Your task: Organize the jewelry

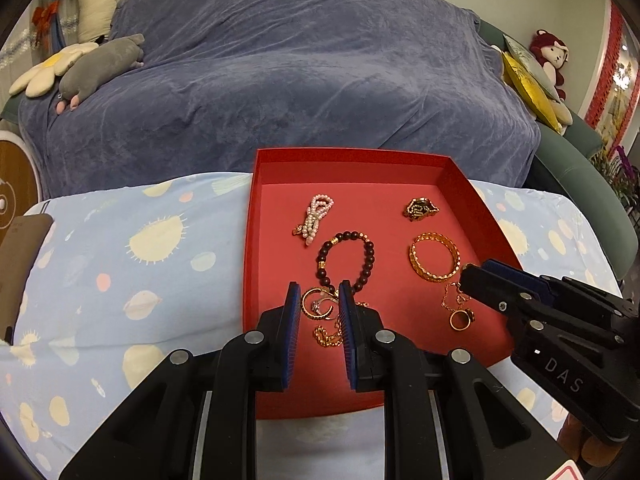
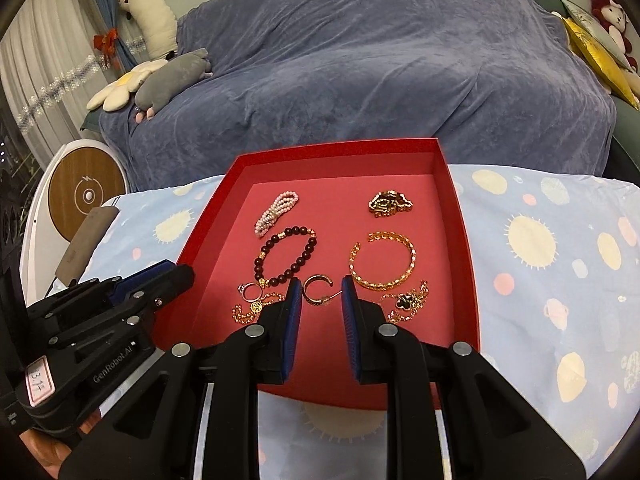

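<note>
Two grippers over red tray (image 1: pixel 256 240) | left gripper (image 1: pixel 320 292) jaws slightly apart, empty; right gripper (image 2: pixel 322 290) likewise | hoop earring (image 2: pixel 317 289) at 12 o'clock off right tips, nearer right | post toward 3 o'clock

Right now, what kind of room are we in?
Probably a living room at home. A sofa under a blue throw has stuffed animals on it, curtains hang at the side, and a red tray of jewelry sits on a planet-patterned cloth.
</note>
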Available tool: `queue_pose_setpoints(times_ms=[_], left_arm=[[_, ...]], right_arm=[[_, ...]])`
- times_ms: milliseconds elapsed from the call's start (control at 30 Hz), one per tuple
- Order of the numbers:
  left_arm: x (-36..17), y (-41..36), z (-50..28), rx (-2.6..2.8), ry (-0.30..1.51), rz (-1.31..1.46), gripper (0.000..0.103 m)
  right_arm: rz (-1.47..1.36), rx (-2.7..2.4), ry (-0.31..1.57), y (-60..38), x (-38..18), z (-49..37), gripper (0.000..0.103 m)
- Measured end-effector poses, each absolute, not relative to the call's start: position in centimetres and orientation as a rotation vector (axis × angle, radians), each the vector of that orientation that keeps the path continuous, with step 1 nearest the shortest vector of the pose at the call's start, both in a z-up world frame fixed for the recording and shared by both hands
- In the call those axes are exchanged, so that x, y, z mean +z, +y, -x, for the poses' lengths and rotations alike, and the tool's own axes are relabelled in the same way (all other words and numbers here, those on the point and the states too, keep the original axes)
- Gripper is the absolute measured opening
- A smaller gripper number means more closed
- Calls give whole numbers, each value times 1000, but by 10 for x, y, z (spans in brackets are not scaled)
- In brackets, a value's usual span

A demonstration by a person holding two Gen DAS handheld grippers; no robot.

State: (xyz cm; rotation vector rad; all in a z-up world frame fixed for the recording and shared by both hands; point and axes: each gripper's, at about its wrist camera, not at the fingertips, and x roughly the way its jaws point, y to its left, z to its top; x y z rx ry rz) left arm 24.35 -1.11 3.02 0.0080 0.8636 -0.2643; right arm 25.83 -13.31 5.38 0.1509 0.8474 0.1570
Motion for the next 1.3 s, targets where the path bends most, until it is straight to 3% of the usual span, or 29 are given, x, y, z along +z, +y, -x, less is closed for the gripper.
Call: queue_pose_setpoints(times_ms=[667,1067,1267,1300], left_arm=[[12,-15,-258,-268,922,-24,17],[22,-4,-257,-235,917,14,25],[39,16,-242,-210,891,103,26],[40,19,-237,-206,890,106,27]], right_arm=[[-148,141,891,-130,35,-268,21],[-171,135,867,-137,46,-262,22],[-177,117,822,-145,63,-237,28],[-200,105,808,-149,65,-229,35]])
